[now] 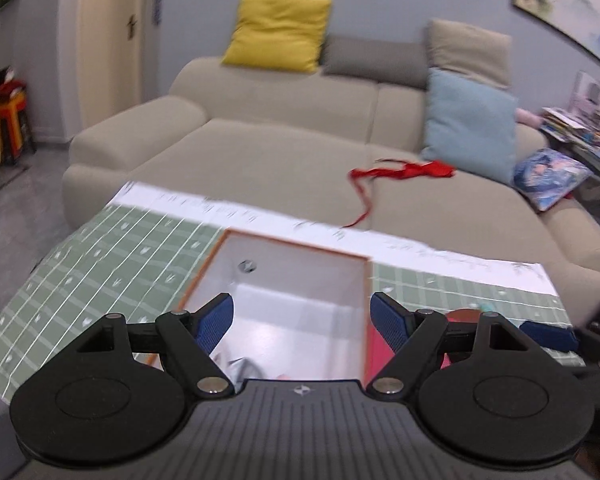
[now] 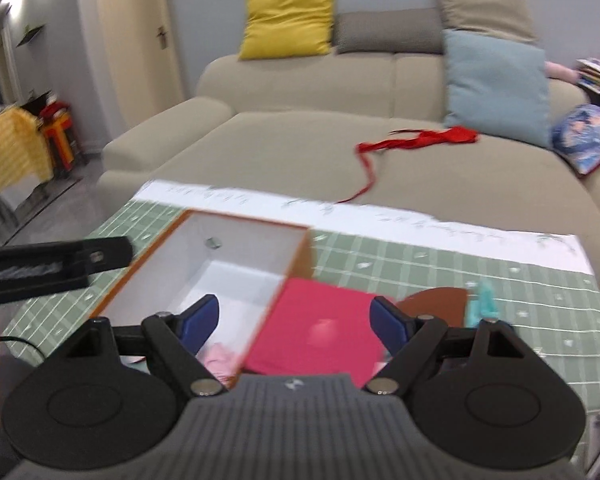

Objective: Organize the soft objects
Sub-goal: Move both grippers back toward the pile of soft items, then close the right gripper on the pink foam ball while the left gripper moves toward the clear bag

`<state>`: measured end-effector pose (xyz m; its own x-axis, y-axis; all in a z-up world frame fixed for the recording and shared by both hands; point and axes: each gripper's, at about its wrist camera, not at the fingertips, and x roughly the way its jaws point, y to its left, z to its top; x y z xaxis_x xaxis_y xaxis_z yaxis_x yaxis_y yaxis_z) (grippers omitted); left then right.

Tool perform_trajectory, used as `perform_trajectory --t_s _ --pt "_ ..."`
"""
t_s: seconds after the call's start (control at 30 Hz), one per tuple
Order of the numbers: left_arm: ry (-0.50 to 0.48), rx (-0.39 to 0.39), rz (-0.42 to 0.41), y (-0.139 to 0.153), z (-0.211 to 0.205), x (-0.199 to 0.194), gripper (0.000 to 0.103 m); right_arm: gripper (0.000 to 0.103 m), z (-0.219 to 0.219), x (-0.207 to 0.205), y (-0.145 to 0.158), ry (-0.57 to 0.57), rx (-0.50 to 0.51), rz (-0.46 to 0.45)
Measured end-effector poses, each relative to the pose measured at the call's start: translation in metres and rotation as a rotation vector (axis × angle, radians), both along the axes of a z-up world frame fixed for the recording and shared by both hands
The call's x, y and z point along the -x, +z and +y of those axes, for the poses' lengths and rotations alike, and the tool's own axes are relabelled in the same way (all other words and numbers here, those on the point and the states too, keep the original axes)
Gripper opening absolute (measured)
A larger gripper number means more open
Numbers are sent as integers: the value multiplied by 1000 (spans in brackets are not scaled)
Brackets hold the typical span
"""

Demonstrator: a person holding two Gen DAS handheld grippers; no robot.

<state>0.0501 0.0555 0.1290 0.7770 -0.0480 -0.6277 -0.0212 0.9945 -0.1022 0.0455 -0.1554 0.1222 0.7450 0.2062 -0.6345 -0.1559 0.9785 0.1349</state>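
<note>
Currently between picks: my left gripper point(image 1: 300, 314) wide, empty, over white box point(image 1: 296, 280); right gripper point(image 2: 296, 320) spread, nothing held, above pink cloth point(image 2: 320, 332) beside box. Pink item point(image 2: 218, 360) already inside. Next, I judge: grab cloth, drop in box near table point(image 2: 420, 256) far edge.

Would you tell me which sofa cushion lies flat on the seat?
The blue patterned cushion at the sofa's far right lies flat; the yellow cushion and light blue cushion stand against the backrest.

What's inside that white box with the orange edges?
The box looks mostly bare at its far end. At its near end pink fabric shows; the right gripper hides the rest.
</note>
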Motion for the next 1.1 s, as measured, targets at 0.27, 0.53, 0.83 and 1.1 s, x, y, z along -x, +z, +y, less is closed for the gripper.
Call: perform_trajectory --t_s 0.27,0.53,0.83,1.1 --pt "-126 -91 -52 0 -76 15 92 81 -72 1 -25 -139 41 20" --pt "-279 -146 30 -37 -145 14 91 81 -137 -18 -78 -307 28 141" --pt "-393 -176 133 -82 -192 16 91 81 -170 -40 -144 -374 -39 291" --pt "-492 -248 165 -107 -214 30 91 73 -170 -56 -183 -391 -58 359"
